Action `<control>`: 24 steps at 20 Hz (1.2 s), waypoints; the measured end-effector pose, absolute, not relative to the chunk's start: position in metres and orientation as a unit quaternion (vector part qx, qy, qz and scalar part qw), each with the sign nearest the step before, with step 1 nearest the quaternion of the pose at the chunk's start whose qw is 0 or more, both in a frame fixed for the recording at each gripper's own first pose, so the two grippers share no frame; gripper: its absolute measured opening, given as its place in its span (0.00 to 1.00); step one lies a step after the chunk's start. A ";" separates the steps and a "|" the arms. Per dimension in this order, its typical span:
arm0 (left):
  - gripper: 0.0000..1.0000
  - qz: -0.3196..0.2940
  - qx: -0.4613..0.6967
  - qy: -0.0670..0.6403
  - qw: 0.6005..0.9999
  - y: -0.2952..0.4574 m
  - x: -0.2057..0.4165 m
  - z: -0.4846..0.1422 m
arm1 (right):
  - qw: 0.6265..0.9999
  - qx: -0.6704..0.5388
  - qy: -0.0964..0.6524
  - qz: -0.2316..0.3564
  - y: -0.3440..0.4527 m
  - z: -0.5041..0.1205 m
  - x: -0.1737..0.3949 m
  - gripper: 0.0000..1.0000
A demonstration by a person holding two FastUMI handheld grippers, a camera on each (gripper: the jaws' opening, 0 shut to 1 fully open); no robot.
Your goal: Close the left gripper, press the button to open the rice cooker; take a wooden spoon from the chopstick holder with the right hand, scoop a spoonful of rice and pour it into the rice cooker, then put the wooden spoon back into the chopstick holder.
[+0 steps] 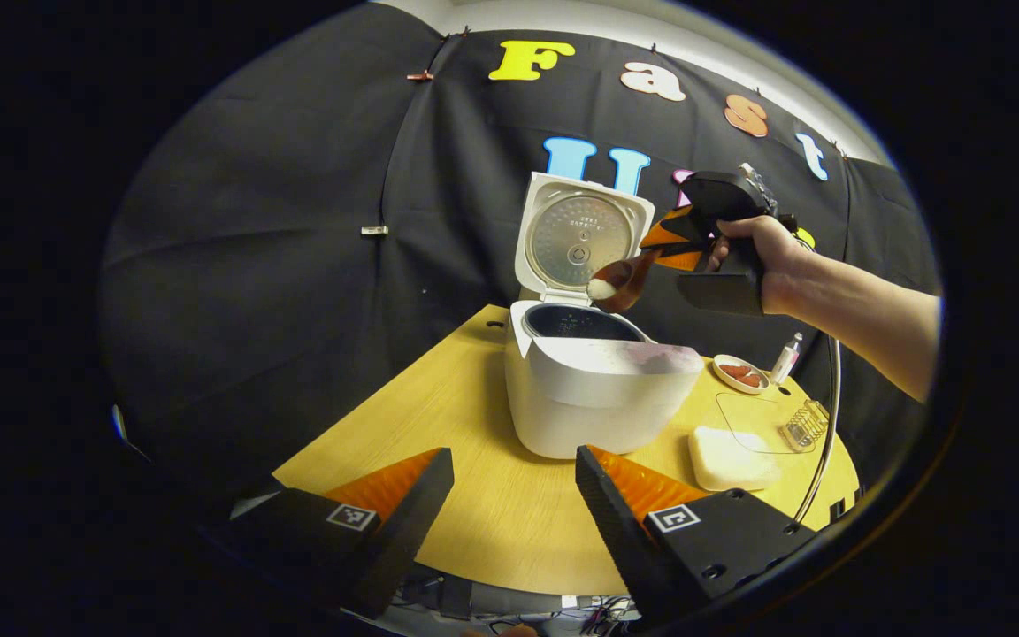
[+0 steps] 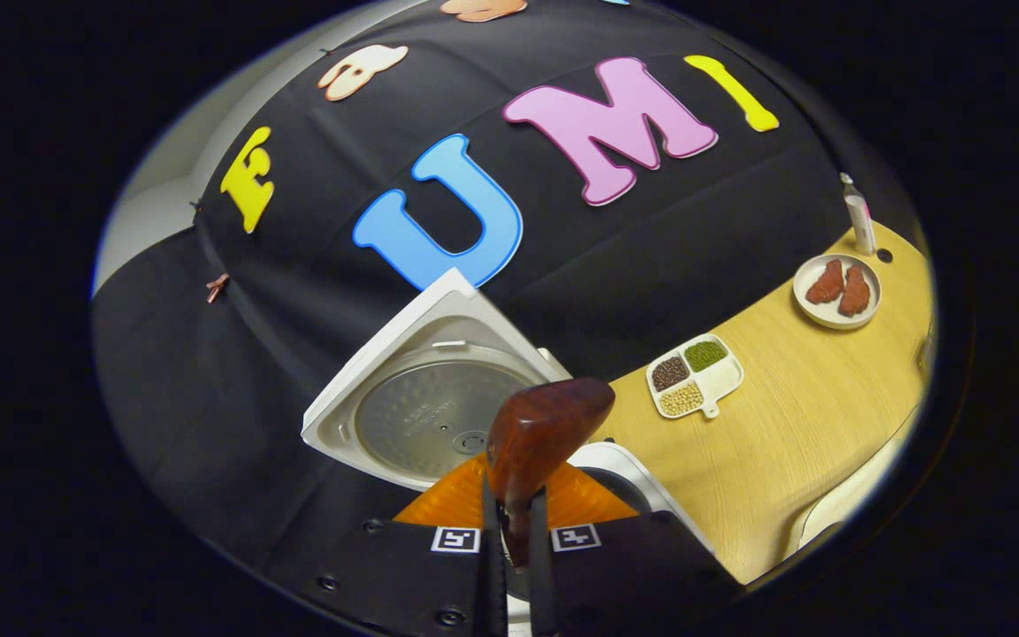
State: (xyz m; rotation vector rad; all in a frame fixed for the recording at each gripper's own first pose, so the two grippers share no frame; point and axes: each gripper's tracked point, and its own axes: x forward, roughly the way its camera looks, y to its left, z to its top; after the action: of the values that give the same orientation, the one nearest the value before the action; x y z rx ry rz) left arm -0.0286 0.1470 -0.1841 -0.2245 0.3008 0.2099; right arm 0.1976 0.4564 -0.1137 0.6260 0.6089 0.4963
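The rice cooker point(image 1: 602, 389) stands on the worktop point(image 1: 474, 460) with its lid point(image 1: 580, 237) raised, straight ahead of the left gripper point(image 1: 514, 495), whose fingers are spread wide with nothing between them. Over the open pot, the right gripper point(image 2: 514, 531) clamps narrowly on the handle of the wooden spoon point(image 2: 538, 433); the spoon bowl carries white rice point(image 1: 601, 287) and tilts toward the pot. Beyond and right of that gripper lie a divided dish point(image 2: 695, 374) of beans and a plate point(image 2: 837, 292).
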 end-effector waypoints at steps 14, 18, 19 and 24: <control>0.96 0.105 -0.100 0.157 0.977 0.160 -0.032 -0.198 | 0.919 -0.042 0.137 0.368 0.525 -0.136 0.176 0.14; 0.96 0.109 -0.105 0.168 0.974 0.161 -0.029 -0.206 | 0.894 -0.151 0.085 0.412 0.537 -0.150 0.156 0.14; 0.96 0.108 -0.104 0.166 0.975 0.160 -0.030 -0.205 | 0.889 -0.164 0.077 0.421 0.539 -0.152 0.150 0.14; 0.96 0.105 -0.101 0.164 0.976 0.154 -0.030 -0.201 | 0.886 -0.171 0.068 0.426 0.539 -0.149 0.149 0.14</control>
State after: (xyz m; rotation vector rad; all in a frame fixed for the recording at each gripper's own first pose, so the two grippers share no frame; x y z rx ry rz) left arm -0.0305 0.1543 -0.2013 -0.2034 0.3317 0.2111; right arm 0.1489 0.5391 -0.1495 -0.3555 0.1424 0.8853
